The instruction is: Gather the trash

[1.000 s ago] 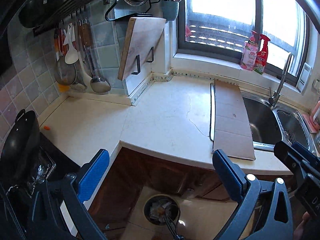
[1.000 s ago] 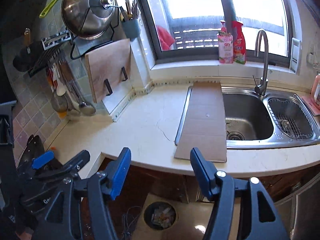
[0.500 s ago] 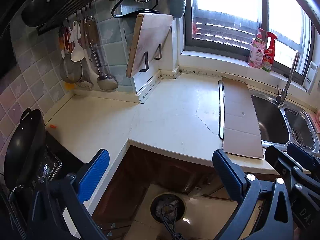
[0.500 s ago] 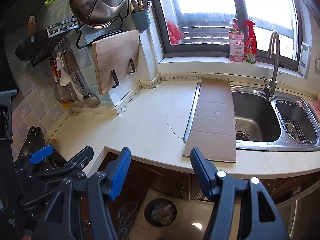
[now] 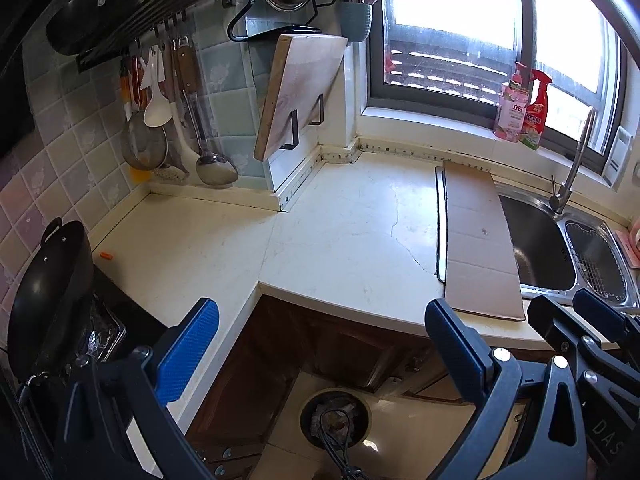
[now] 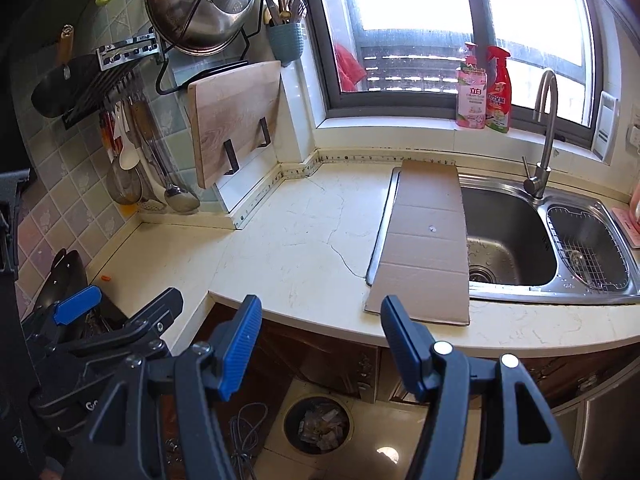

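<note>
1. Cardboard sheet point(image 6: 424, 240) is judged the trash to be collected; it lies flat across the left edge of the sink point(image 6: 508, 236), its near end resting on the worktop point(image 6: 304, 240).
2. On the far left of the worktop a small orange scrap point(image 6: 106, 278) is seen beside the black wok point(image 5: 44, 292); it may also count as trash.
3. The left tongs point(image 5: 320, 344) are seen open and empty, held over the floor in front of the cabinet.
4. The right tongs point(image 6: 320, 344) are likewise open, with nothing between the pads, just short of the sheet's near end.
5. The sheet is judged light, stiff along its creases and liable to fold; its overhanging near edge is best pinched.
6. Below, a round waste bin point(image 6: 318, 424) already holds scraps.
7. On the pink bottle point(image 6: 472, 92) Chinese characters can be read; the red spray bottle point(image 6: 498, 92) bears a label too small to read.
</note>
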